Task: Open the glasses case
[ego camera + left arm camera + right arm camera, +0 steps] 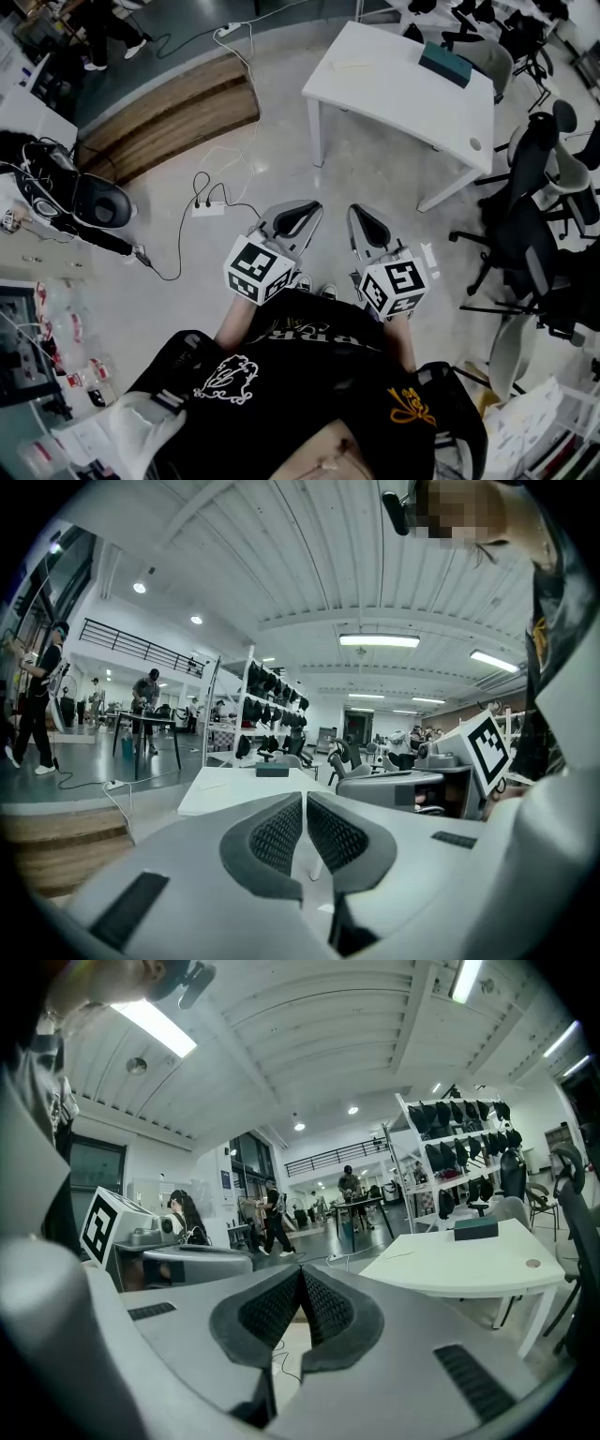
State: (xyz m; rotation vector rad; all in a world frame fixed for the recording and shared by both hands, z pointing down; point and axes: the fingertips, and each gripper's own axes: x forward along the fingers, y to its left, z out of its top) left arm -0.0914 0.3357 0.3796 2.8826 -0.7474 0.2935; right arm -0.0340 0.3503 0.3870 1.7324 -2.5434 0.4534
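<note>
The glasses case [445, 66] is a dark teal box lying near the far edge of a white table [375, 89], well ahead of me. I hold both grippers side by side at waist height over the floor, short of the table. The left gripper [292, 217] is shut with nothing between its pads. The right gripper [368, 225] is shut and empty too. In the left gripper view the case [272, 771] shows small on the table [225, 789], beyond the shut left gripper [305, 799]. In the right gripper view the case [475, 1230] sits to the right of the shut right gripper [301, 1274].
Black office chairs [530, 216] crowd the right side. A wooden step [169, 117] runs at the left, with cables and a power strip [208, 208] on the floor. People [272, 1218] stand far off by another table, and shelves [267, 714] stand behind the white table.
</note>
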